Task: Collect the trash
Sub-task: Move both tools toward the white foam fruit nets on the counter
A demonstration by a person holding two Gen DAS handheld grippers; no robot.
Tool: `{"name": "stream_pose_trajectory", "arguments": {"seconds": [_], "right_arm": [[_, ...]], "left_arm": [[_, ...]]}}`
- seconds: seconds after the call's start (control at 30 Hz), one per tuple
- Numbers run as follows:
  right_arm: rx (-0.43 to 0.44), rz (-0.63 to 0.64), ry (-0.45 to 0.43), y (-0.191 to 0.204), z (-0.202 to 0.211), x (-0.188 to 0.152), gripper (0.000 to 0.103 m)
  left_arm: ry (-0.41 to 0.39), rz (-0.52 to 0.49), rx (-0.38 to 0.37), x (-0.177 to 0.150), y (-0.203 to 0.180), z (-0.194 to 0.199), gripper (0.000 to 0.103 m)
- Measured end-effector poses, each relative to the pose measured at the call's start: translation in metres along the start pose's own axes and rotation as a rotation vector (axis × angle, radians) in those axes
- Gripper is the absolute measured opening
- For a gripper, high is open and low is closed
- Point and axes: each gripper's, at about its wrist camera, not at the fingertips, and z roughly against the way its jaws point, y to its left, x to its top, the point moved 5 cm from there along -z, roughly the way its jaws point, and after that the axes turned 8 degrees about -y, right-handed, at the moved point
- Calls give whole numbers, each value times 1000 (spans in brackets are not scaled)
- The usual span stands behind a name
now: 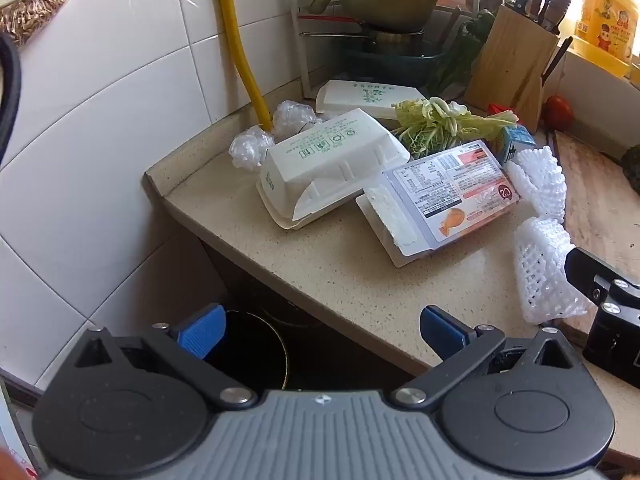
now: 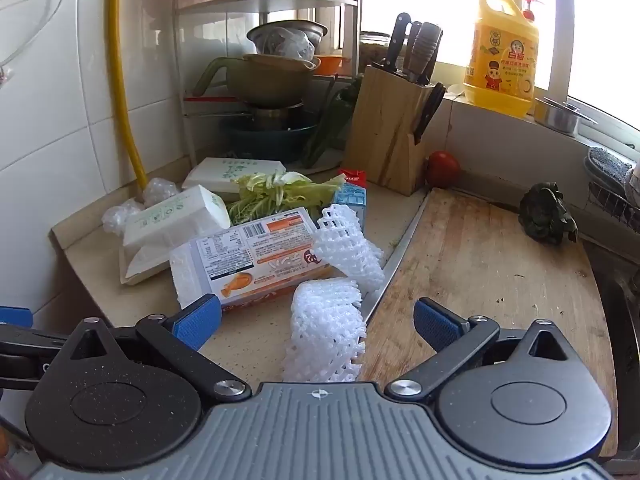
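Trash lies on the beige counter (image 1: 328,264): a white foam takeout box (image 1: 328,168), a second one behind it (image 1: 368,98), an orange-labelled foam tray (image 1: 444,196), two white foam fruit nets (image 1: 540,276) (image 1: 540,176), crumpled plastic (image 1: 256,146), vegetable scraps (image 1: 440,124) and a small blue carton (image 1: 516,140). My left gripper (image 1: 320,334) is open and empty over the counter's edge, above a dark bin (image 1: 256,344). My right gripper (image 2: 318,322) is open, with the near foam net (image 2: 326,336) between its fingers, not gripped. The tray (image 2: 256,258) lies just beyond.
A wooden cutting board (image 2: 492,272) lies right of the trash, with a knife blade (image 2: 396,256) along its left edge. A knife block (image 2: 392,128), tomato (image 2: 442,168), dish rack with pots (image 2: 272,80) and yellow detergent bottle (image 2: 502,56) stand behind. A yellow hose (image 1: 240,48) runs down the tiled wall.
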Motion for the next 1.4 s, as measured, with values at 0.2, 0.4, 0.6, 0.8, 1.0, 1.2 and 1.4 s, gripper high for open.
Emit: {"name": "stream_pose_trajectory", "arguments": {"seconds": [0.2,0.4,0.6,0.8,1.0,1.2,1.4], "right_arm": [[0,15,-4,2,3,-2,103],[-8,9,-16,4,15,-4,103],[-31,-10,12,-2,16,-14,103],[-10,-6,45,-5,15,-20,103],[62,29,83,1,1,-21,103],[108,54,109,-2,-21,-14,103],[138,49,131,-16,-42,-10,103]], "left_arm": [[26,21,-15,-5,2,7,102],[38,33,-58,-19,4,9,102],[84,87,-97,-35,6,10,102],[122,67,-55,-42,4,11,98],[112,146,1,-31,16,3,97],[130,158,-2,-23,2,-8,97],[146,159,-25,-13,-19,-21,97]]}}
